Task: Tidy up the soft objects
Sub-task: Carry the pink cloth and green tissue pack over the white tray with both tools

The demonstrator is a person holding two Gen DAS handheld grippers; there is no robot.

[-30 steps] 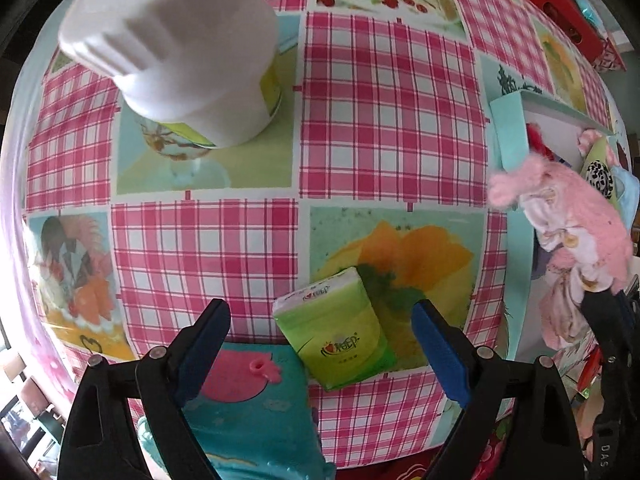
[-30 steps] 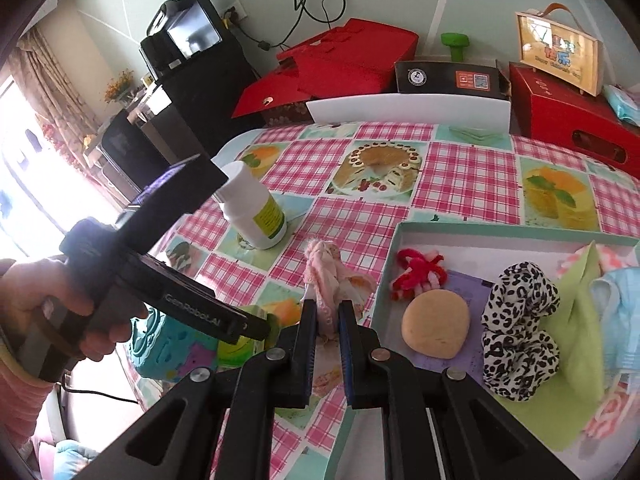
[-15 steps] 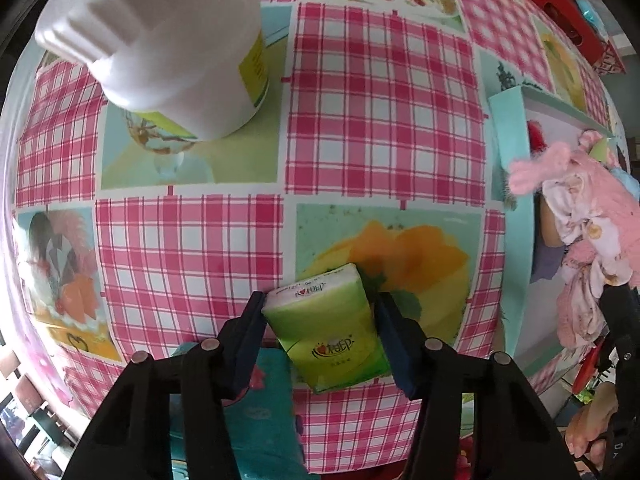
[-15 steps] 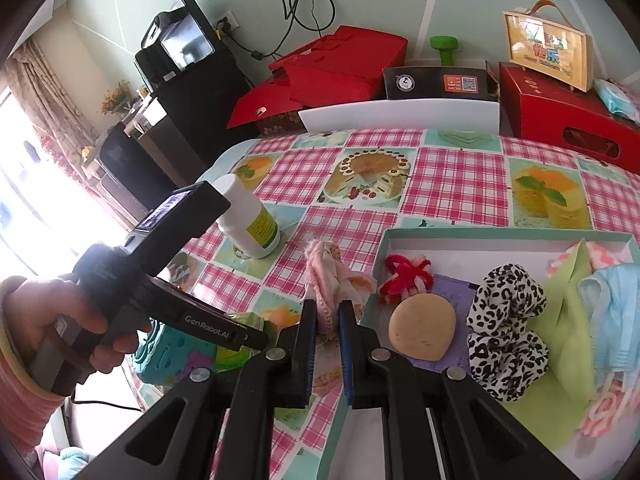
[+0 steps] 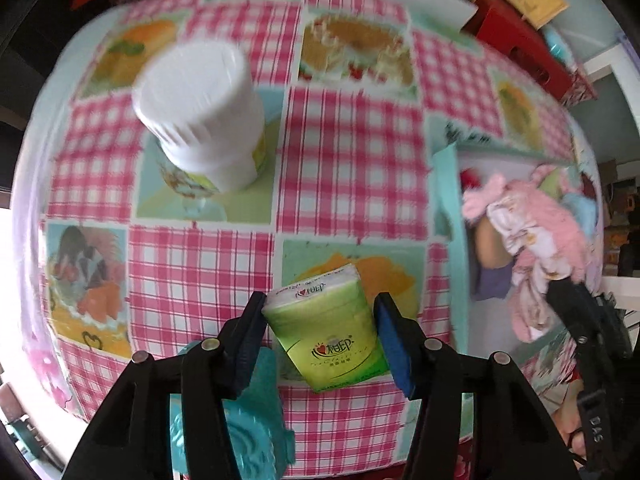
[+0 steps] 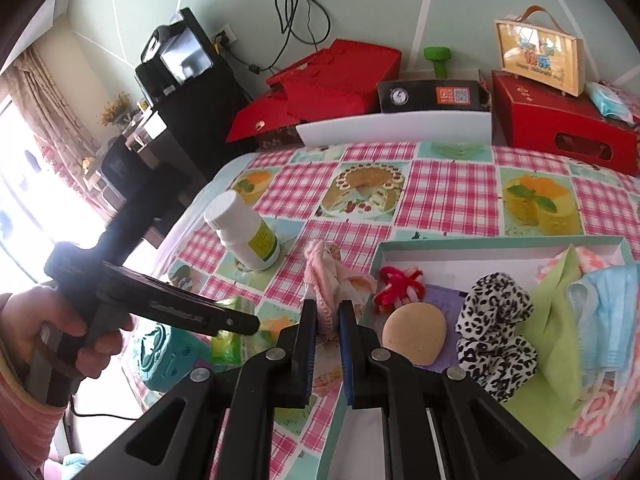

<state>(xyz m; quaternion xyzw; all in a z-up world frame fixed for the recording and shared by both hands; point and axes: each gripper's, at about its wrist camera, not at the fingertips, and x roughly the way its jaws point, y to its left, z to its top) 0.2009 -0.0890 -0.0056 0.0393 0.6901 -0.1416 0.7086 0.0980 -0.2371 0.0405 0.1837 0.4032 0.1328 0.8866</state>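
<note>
Left wrist view: left gripper clamps the green tissue pack. Only the right wrist view shows the right gripper pinching, apparently, pink cloth.

Left wrist view smeared by motion blur: white plastic bottle and far pink checked tablecloth soft, label unreadable. Teal embossed plastic item mostly behind black gripper frame, cut by bottom edge. Tan round pad half under pink floral cloth. Right wrist view: green tissue packet largely behind left gripper.
</note>
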